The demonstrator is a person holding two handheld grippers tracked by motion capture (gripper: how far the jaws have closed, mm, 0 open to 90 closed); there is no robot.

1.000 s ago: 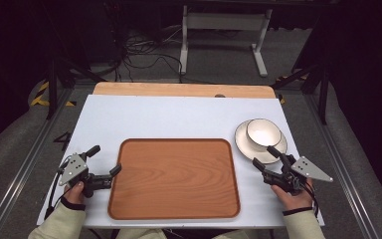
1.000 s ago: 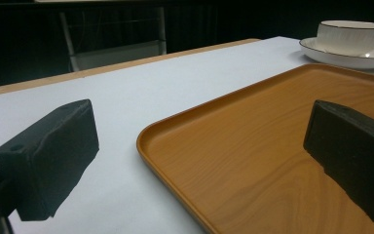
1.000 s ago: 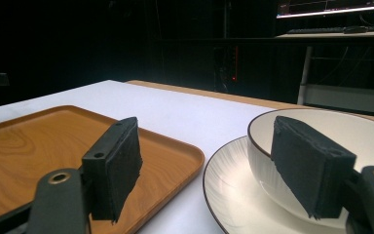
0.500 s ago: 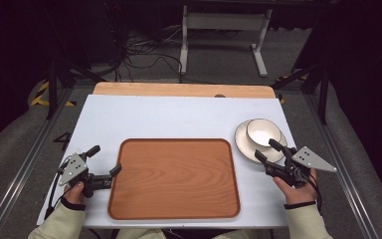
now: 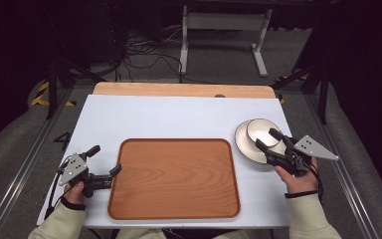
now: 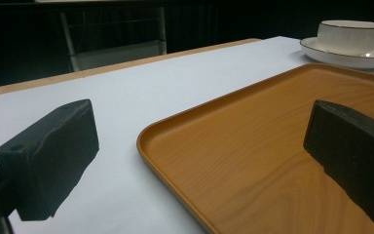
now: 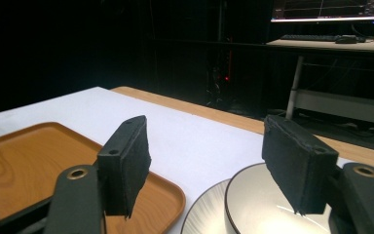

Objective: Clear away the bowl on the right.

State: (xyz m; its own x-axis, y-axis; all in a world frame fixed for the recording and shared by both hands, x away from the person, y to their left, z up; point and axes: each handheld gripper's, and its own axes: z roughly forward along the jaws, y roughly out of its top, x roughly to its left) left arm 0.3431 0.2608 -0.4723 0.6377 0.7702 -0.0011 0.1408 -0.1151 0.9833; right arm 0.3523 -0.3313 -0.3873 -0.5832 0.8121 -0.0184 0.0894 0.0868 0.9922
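While my right gripper (image 5: 268, 140) hovers spread over the bowl (image 5: 259, 132) on its plate (image 5: 243, 145), right of centre frame, ready to straddle its rim, my left gripper (image 5: 104, 160), equally spread, waits at the tray (image 5: 175, 178) edge on the worktop (image 5: 169, 117).

No text, label, brand, number or sign can be read anywhere in these pictures. A lit monitor (image 7: 328, 10) is seen in the right gripper view, beyond the far edge of the table, but only coloured lines can be made out on it, too small to be read.
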